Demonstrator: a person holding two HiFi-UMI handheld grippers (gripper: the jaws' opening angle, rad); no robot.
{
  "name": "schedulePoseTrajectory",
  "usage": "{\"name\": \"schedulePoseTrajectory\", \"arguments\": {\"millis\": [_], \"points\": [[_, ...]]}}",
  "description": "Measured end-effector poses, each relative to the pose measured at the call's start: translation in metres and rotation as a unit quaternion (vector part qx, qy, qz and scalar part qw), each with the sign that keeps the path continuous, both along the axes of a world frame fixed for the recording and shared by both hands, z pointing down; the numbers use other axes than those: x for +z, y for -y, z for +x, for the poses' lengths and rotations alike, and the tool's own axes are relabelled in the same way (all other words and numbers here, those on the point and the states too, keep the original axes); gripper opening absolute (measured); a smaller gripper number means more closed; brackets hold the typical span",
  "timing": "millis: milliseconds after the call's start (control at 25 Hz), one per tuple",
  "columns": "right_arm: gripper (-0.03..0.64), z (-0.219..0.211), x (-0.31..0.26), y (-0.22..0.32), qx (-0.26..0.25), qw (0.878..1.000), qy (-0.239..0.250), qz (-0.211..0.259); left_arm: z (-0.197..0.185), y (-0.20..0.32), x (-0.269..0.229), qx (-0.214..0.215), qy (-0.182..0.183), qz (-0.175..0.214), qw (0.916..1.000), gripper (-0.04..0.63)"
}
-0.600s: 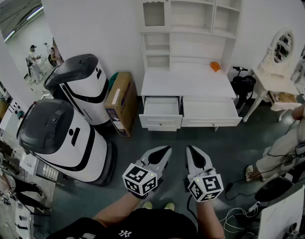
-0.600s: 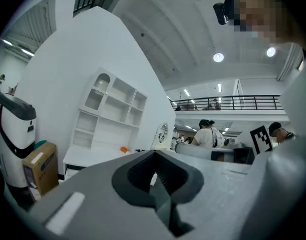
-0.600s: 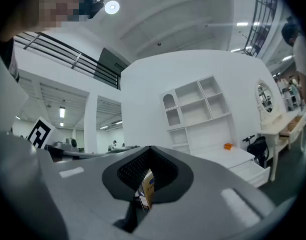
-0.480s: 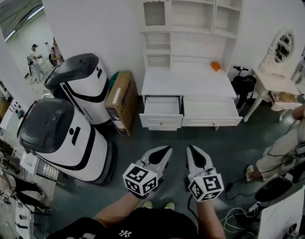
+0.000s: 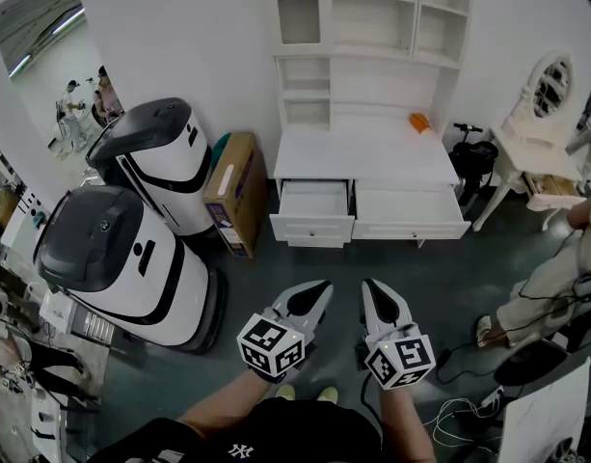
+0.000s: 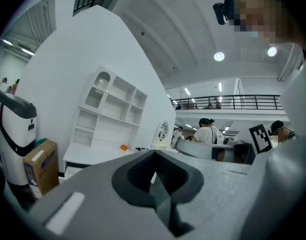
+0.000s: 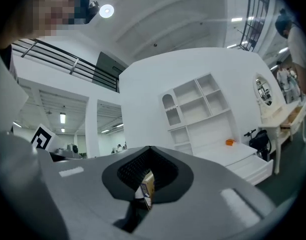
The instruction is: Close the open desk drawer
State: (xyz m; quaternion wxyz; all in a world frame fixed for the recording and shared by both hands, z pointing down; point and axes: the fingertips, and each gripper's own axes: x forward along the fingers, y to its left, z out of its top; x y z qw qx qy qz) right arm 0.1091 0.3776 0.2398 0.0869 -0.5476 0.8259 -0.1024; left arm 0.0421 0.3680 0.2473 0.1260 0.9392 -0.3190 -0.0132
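Observation:
The white desk point(image 5: 367, 157) with a shelf hutch stands against the far wall, some way in front of me. Its left drawer point(image 5: 314, 205) is pulled out and looks empty. The right drawer point(image 5: 411, 215) also sticks out a little. My left gripper point(image 5: 323, 286) and right gripper point(image 5: 369, 285) hover side by side low in the head view, both shut and empty, well short of the desk. In the left gripper view the desk point(image 6: 93, 154) lies past the left gripper point(image 6: 153, 156). In the right gripper view the desk point(image 7: 237, 156) shows right of the right gripper point(image 7: 149, 151).
Two large white-and-black machines point(image 5: 165, 162) point(image 5: 112, 258) and a cardboard box point(image 5: 232, 196) stand left of the desk. A small orange object point(image 5: 418, 122) lies on the desktop. A scooter point(image 5: 473, 157), a vanity table point(image 5: 536, 167), a person point(image 5: 555, 278) and floor cables point(image 5: 459, 413) are at the right.
The head view has shifted slightly. Both grippers keep the same place and stay shut.

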Motion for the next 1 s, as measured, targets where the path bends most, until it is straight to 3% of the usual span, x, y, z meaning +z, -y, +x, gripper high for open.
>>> {"name": "schedulePoseTrajectory", "arguments": {"millis": [560,1000], "points": [[0.023,0.025,0.019,0.002,0.002,1.000,0.025,-0.005,0.009,0.003,0.025,-0.024,0.023,-0.008,0.9994,0.000],[0.023,0.025,0.041,0.057,-0.002,0.999,0.014,-0.030,0.011,0.061,0.049,-0.037,0.020,-0.027,0.9988,0.002]]}}
